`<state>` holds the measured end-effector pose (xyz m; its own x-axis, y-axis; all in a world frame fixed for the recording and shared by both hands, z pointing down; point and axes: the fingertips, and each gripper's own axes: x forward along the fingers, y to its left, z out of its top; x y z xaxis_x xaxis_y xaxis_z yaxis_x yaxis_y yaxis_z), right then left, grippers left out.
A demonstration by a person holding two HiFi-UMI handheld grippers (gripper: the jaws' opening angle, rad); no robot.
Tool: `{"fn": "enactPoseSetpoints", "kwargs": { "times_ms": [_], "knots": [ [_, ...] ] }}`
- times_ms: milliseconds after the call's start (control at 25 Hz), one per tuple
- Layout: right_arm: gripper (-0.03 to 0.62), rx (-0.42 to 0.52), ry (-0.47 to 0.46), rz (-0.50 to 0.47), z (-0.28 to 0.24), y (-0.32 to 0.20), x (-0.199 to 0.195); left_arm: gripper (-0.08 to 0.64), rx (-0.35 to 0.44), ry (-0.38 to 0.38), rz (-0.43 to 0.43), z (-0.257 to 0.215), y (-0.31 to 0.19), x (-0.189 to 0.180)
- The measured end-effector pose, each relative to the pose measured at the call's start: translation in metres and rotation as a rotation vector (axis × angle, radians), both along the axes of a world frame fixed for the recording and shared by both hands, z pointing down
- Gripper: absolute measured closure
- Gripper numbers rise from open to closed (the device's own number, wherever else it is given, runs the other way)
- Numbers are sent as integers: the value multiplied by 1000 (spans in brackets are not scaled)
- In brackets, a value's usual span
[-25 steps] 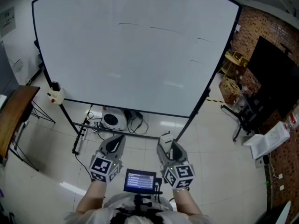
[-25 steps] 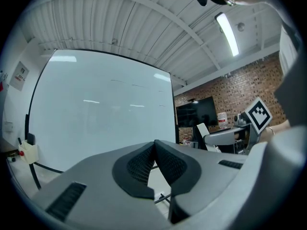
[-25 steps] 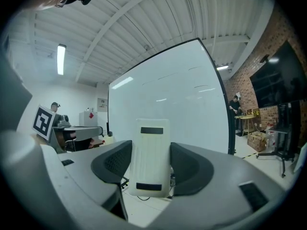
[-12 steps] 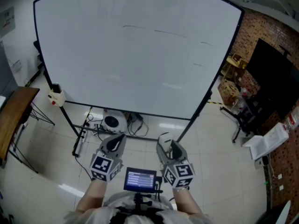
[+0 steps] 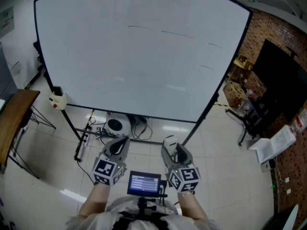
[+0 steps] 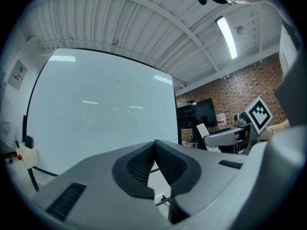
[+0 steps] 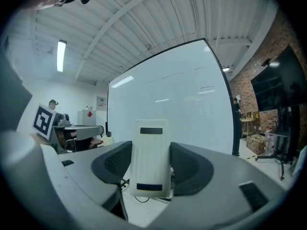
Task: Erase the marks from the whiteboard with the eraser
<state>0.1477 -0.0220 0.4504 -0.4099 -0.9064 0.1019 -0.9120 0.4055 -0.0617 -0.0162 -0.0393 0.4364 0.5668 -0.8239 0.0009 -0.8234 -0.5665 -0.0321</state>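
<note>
A large whiteboard (image 5: pixel 134 51) on a stand fills the head view ahead of me. It carries thin dark pen marks (image 5: pixel 177 33) near its upper right, seen faintly in the right gripper view as marks (image 7: pixel 201 87). My right gripper (image 5: pixel 171 150) is shut on a white eraser (image 7: pixel 151 157), which stands upright between the jaws. My left gripper (image 5: pixel 117 147) is shut with nothing in it, its pads (image 6: pixel 154 164) touching. Both grippers hang low near my body, well short of the whiteboard (image 6: pixel 96 114).
A small white holder (image 5: pixel 56 98) hangs at the board's lower left corner. A round white device with cables (image 5: pixel 115 123) lies on the tiled floor under the board. A wooden table (image 5: pixel 12 119) stands at left. A black screen (image 5: pixel 283 80) and boxes (image 5: pixel 237 92) stand at right.
The view has shifted slightly, so the board sits a little to the right. Both grippers have kept their places and states.
</note>
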Motion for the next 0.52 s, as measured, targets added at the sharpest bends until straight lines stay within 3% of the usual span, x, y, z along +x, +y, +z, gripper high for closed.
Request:
{"fn": "enactPoseSetpoints", "kwargs": {
  "times_ms": [520],
  "knots": [
    [339,-2,8,22,0,-10,2,566,-1,6,5,0,-9,-4]
  ]
}}
